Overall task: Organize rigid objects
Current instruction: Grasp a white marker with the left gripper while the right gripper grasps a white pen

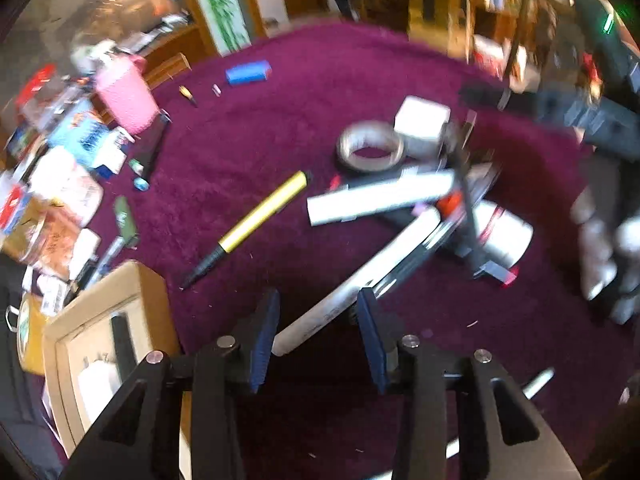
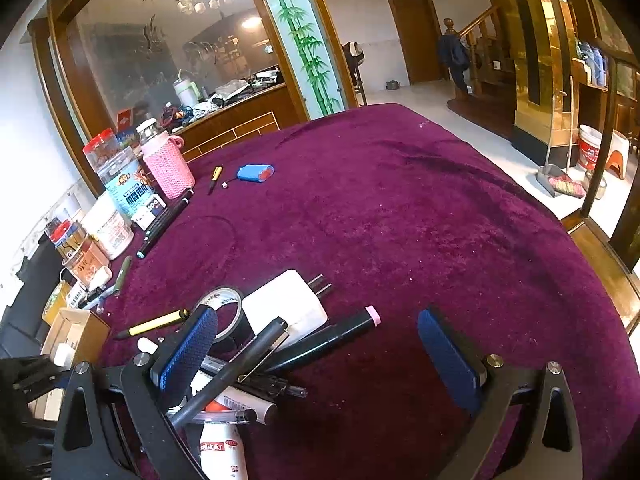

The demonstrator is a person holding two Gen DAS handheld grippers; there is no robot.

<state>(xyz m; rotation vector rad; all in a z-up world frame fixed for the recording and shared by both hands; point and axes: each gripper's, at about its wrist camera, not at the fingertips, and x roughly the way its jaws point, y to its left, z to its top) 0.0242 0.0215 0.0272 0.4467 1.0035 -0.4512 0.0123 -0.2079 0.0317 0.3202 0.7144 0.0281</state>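
Note:
A heap of rigid things lies on the purple cloth: a white charger block [image 1: 420, 122] [image 2: 284, 304], a tape roll [image 1: 370, 150] [image 2: 224, 300], a white tube [image 1: 380, 200], a white bottle [image 1: 504, 236] and several pens. A long white marker [image 1: 360, 276] runs out of the heap, its near end between the pads of my left gripper [image 1: 316, 320]. The pads stand apart and do not press it. My right gripper [image 2: 318, 316] is wide open over the cloth, its left finger [image 2: 188, 352] against the heap. A black marker with a pink cap [image 2: 328, 340] reaches in between its fingers. A yellow pen [image 1: 260, 220] [image 2: 156, 322] lies apart to the left.
An open cardboard box [image 1: 100, 312] [image 2: 76, 332] stands at the near left edge. Jars, cans and a pink-sleeved bottle [image 2: 168, 168] line the left side, with a blue pack [image 2: 256, 172] and a small pen farther back. Purple cloth [image 2: 400, 208] stretches to the right.

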